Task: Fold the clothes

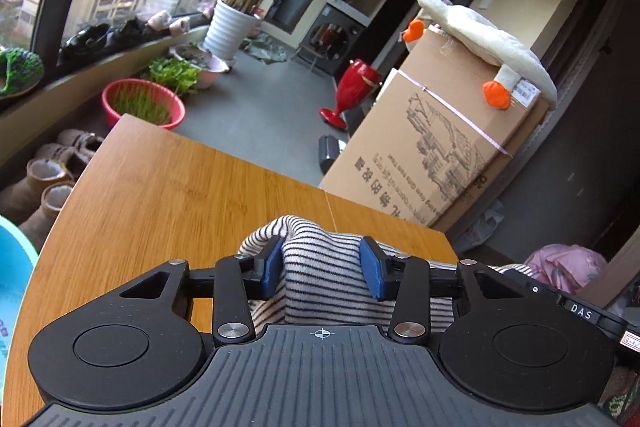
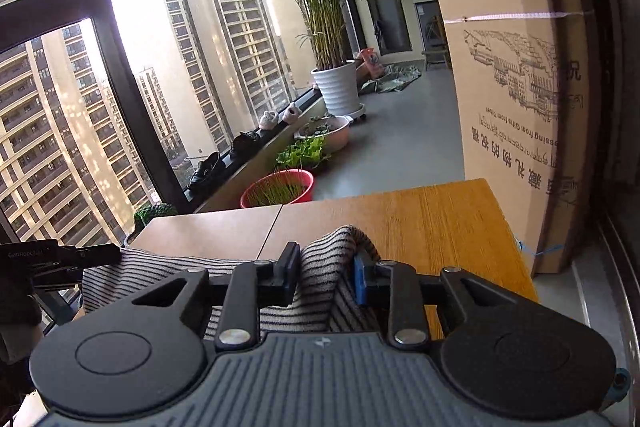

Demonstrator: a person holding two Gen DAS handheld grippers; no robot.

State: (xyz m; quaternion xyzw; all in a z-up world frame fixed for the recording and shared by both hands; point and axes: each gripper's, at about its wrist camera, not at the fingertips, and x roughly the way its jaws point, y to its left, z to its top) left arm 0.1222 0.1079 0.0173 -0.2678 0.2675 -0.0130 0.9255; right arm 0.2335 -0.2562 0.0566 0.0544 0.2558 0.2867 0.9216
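A: Left wrist view: the black left gripper (image 1: pixel 320 265) has its jaws part-way apart, blue pads pressed into a bunched ridge of the cream knit garment with thin dark stripes (image 1: pixel 320 279), gripping it above the honey-coloured wooden bench (image 1: pixel 168 195).

B: Any writing?

A: "DAS" on a small black tag (image 1: pixel 581 311); the tall brown cardboard box (image 1: pixel 436 143) carries a line-drawn town and print too warped to read.

B: Right wrist view?

A: The right gripper (image 2: pixel 325 277), jaws narrower, is clenched on a raised fold of the same soft, ribbed fabric, which stretches left along the bench's near edge toward the other gripper.
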